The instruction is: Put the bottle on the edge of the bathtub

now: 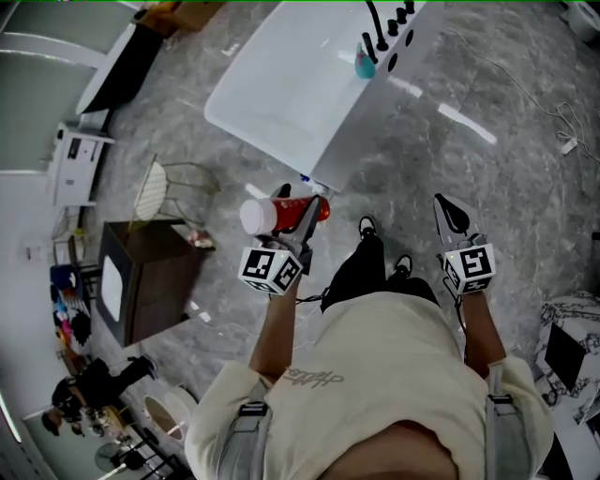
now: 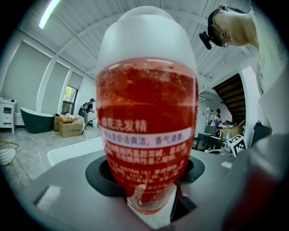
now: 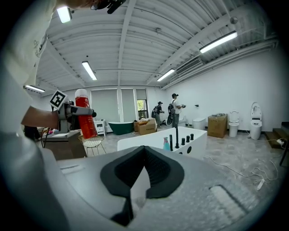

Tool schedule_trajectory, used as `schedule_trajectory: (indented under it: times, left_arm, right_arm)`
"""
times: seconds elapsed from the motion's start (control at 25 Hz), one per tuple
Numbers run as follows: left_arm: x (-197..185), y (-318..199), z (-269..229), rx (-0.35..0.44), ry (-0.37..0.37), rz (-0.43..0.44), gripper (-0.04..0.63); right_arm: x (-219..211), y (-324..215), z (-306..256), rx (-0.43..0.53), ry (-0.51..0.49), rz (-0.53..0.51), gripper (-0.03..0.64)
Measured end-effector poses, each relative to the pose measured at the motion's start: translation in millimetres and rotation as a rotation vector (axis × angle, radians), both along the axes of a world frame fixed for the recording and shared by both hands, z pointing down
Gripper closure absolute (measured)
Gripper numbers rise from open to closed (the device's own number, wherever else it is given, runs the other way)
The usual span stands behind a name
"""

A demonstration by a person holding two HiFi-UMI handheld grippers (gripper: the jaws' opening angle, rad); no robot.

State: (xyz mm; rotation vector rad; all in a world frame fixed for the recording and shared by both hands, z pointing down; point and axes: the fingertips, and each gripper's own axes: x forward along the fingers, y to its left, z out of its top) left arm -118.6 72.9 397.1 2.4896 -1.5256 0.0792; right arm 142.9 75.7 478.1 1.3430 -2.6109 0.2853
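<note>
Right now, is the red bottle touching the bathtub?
Apart. The right gripper view shows the bottle held in the air by the left gripper, well off to the side of the bathtub, with a clear gap between them.

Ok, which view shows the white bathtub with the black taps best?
The head view: nearly the whole white bathtub from above, black taps included. The right gripper view shows it side-on and small. The left gripper view shows only a white strip beside the red bottle.
</note>
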Motion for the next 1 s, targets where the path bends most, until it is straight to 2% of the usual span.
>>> schedule_trajectory:
  times: [0.12, 0.36, 0.52, 0.68, 0.88, 1.0]
  left_arm:
    - [-4, -28, 4, 0.007, 0.010, 0.024, 0.293]
    - [-11, -107, -6, 0.078, 0.020, 0.082, 0.293]
    - [-18, -155, -24, 0.121, 0.026, 0.124, 0.293]
    - [-32, -187, -28, 0.145, 0.002, 0.165, 0.293]
    - [-42, -219, -19, 0.134, -0.017, 0.191, 0.293]
    - [-47, -232, -11, 0.103, -0.013, 0.202, 0.293]
  right_arm:
    - [-2, -19, 2, -0.001, 0.006, 0.029, 0.615]
    - [-6, -82, -16, 0.025, 0.036, 0.107, 0.615]
    - [-26, -124, -41, 0.066, 0.073, 0.101, 0.615]
    - [-55, -156, -55, 0.105, 0.102, 0.090, 0.615]
    - [-79, -174, -53, 0.077, 0.077, 0.114, 0.615]
    - [-90, -177, -46, 0.052, 0.113, 0.094, 0.615]
